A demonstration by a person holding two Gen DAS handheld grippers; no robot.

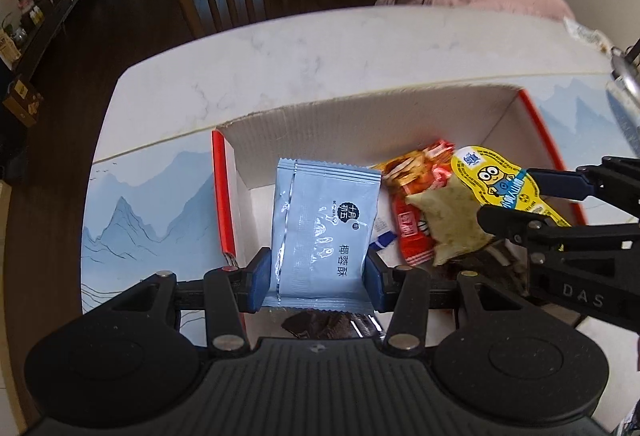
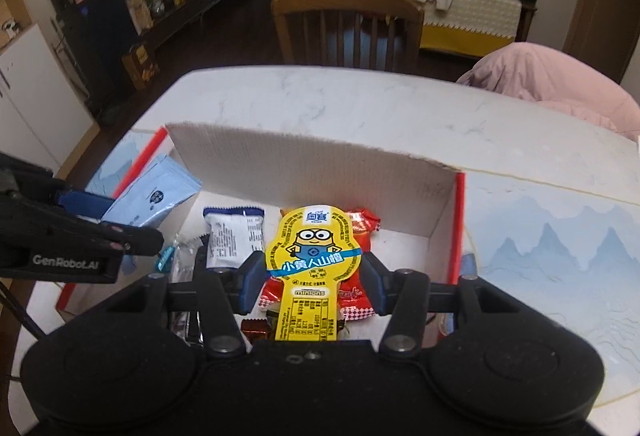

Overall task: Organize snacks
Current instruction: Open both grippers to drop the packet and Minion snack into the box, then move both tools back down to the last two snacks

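Left gripper [image 1: 318, 278] pinches the pale blue packet [image 1: 324, 224] across its lower end, pads pressed on both side edges; packet stands up from the jaws, over the left part of the open cardboard box [image 2: 320, 172]. Right gripper [image 2: 314, 286] is clamped on the yellow cartoon snack card [image 2: 314, 248] at its waist, card upright over the box's middle.

Handling, as a judgement: both look light. The blue packet is a soft foil pillow, slick and crinkly, likely to bow or slip if squeezed on the puffed centre; the sealed ends or side edges give the better bite, as taken now. The yellow card seems flat and semi-stiff; the narrow waist is a natural grip and keeps it from sliding out.

Just beyond the jaws, the box floor already holds a red wrapper [image 1: 412, 232], a white packet [image 2: 236, 236] and a crumpled greenish packet [image 1: 452, 224]. Box sits on a blue mountain-print mat [image 1: 152, 204], on the marble table [image 2: 360, 104]. A wooden chair [image 2: 348, 24] stands past the far edge.
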